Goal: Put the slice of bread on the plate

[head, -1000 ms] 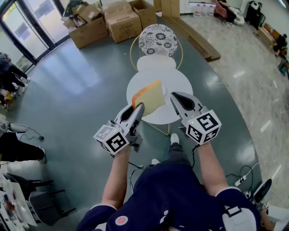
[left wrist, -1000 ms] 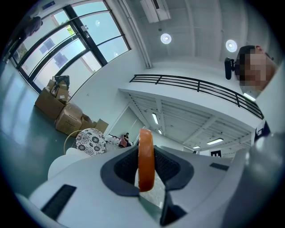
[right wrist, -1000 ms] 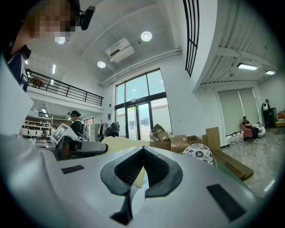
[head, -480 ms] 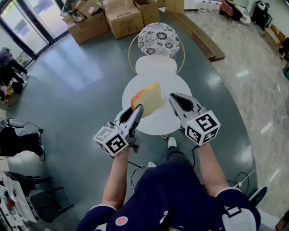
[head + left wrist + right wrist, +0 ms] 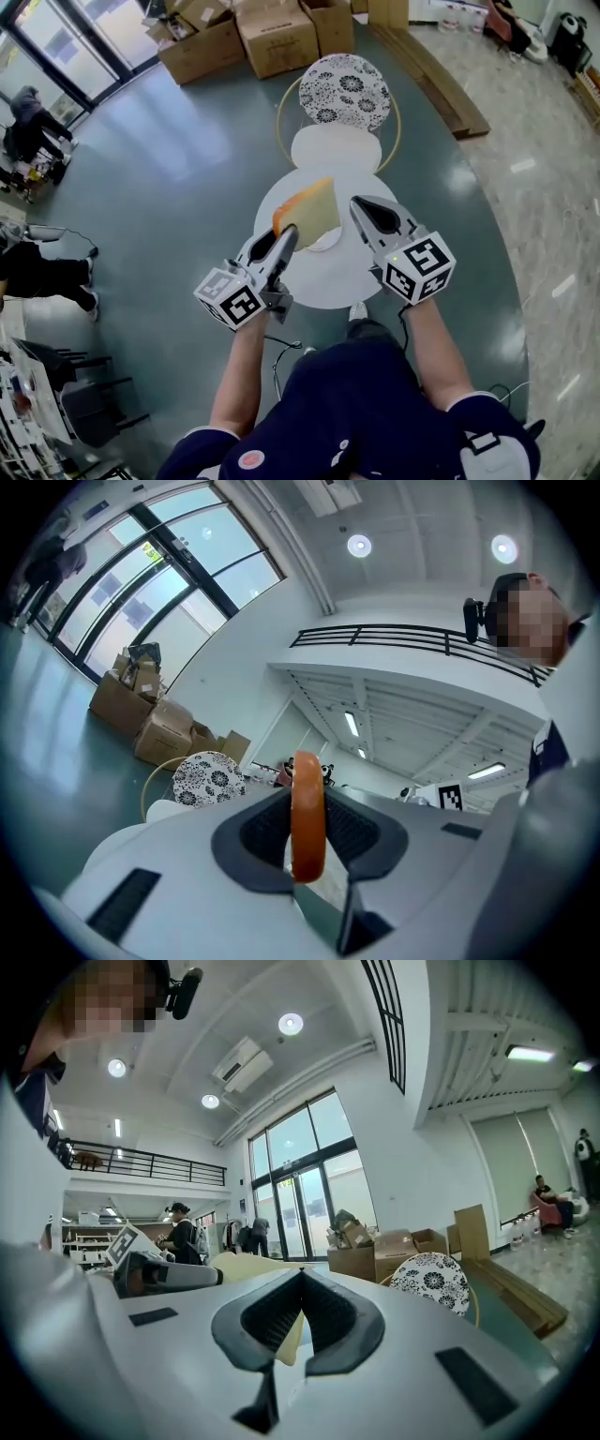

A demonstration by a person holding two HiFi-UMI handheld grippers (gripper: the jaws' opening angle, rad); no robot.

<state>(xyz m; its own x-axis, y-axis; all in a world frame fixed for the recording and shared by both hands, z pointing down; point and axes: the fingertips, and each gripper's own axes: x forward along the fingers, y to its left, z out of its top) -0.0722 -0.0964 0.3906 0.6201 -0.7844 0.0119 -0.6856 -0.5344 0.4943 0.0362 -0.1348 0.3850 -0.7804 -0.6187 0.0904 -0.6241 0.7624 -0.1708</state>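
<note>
The left claw [image 5: 287,234] is closed on the one slice of bread [image 5: 309,210]. It grips the slice by its lower edge at the crust, so the bread stands on edge in the air above the single round white worktop [image 5: 323,277]. The slice is probably light, soft and easily crushed or torn. The firmer crust is likely the best place to pinch it, and only gently. One small white plate [image 5: 329,244] sits on the worktop, partly hidden below the bread. Just to its right the right claw [image 5: 361,206] hangs with its jaws together and nothing between them. That makes two claws in all.
</note>
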